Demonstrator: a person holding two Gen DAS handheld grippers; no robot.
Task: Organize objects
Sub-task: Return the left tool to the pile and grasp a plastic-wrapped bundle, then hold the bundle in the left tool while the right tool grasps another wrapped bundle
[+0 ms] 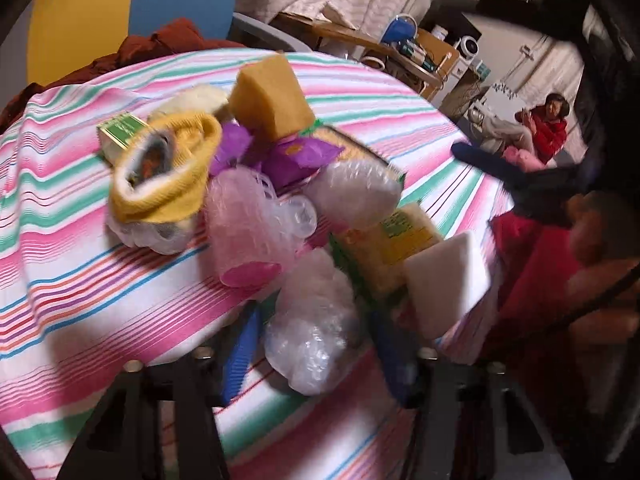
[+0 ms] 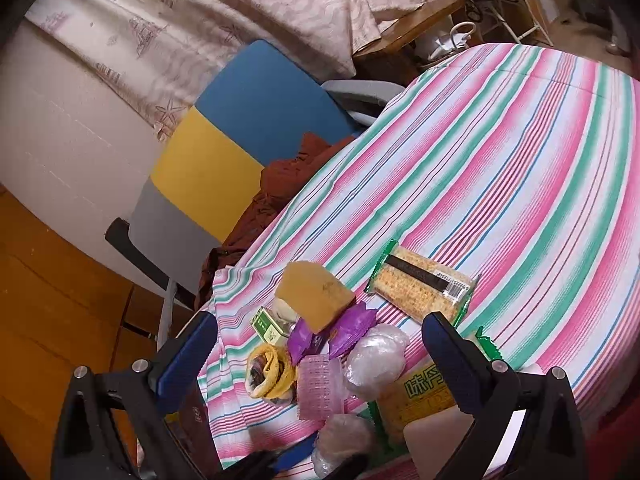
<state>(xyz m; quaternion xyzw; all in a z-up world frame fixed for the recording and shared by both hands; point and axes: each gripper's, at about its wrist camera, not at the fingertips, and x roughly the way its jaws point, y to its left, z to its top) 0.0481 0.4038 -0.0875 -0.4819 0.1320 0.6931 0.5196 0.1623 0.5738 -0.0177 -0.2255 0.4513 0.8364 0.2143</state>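
Almost nothing is sorted yet. The pile (image 1: pixel 280 208) sits jumbled on the striped cloth (image 1: pixel 80 280); only 1 cracker pack (image 2: pixel 424 288) lies apart. The left gripper (image 1: pixel 316 344) straddles a bubble-wrap lump (image 1: pixel 312 332) (gripped? cannot tell). The right gripper (image 2: pixel 320 360) hangs wide, empty.

My jaws wear ribbed blue plastic pads (image 1: pixel 240 354) on matt black plastic frames. The table is covered with a soft, matt striped cloth (image 2: pixel 520 168). The bubble-wrapped bundle (image 1: pixel 312 336) looks clear, crinkled and glossy. The tan sponge (image 1: pixel 270 98) is porous and dull, the yellow sock (image 1: pixel 168 176) is ribbed knit, and the cracker packet (image 2: pixel 424 290) is shiny plastic film.
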